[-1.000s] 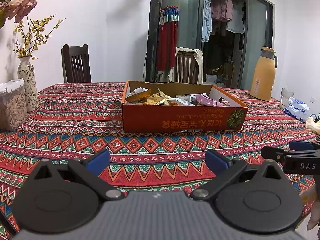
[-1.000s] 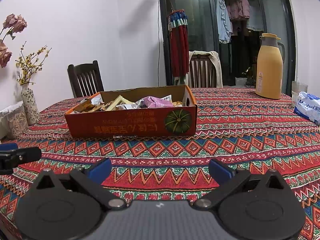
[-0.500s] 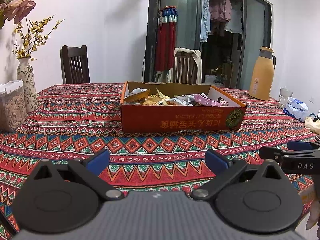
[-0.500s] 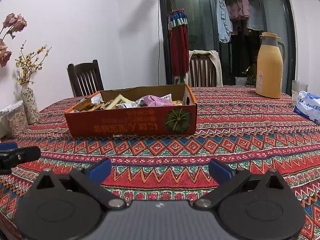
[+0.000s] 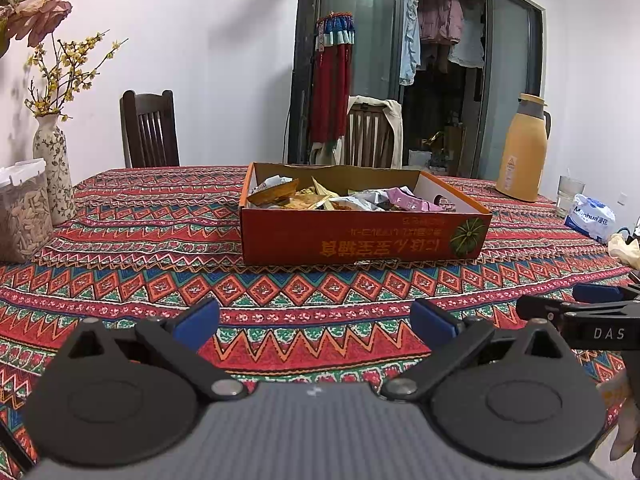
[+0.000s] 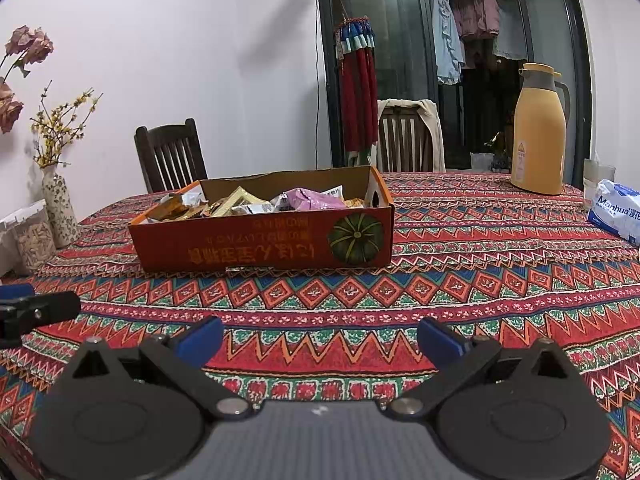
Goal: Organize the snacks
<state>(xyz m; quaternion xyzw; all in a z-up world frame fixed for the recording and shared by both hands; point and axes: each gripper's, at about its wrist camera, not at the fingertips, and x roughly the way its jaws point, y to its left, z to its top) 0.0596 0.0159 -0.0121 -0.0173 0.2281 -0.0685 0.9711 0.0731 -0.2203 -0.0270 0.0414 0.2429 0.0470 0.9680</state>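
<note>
Little moved since earlier frame: both views steady. Orange cardboard box [image 5: 362,236] of mixed snack packets [image 5: 344,199] mid-frame on patterned surface [image 5: 160,280]. Left tongs [image 5: 314,322], right tongs [image 6: 320,338] spread wide, empty, near edge. Stage unclear: sorted or unsorted.

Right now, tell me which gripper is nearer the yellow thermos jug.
Right. The right gripper is short of the yellow thermos jug, which stands far right; the left gripper is farther left.

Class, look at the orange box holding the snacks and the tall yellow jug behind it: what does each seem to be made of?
Orange box: likely printed cardboard, matte, with brown raw inner walls and folded edges. Yellow jug: probably plastic or coated metal; smooth satin body, grey lid and handle.
</note>
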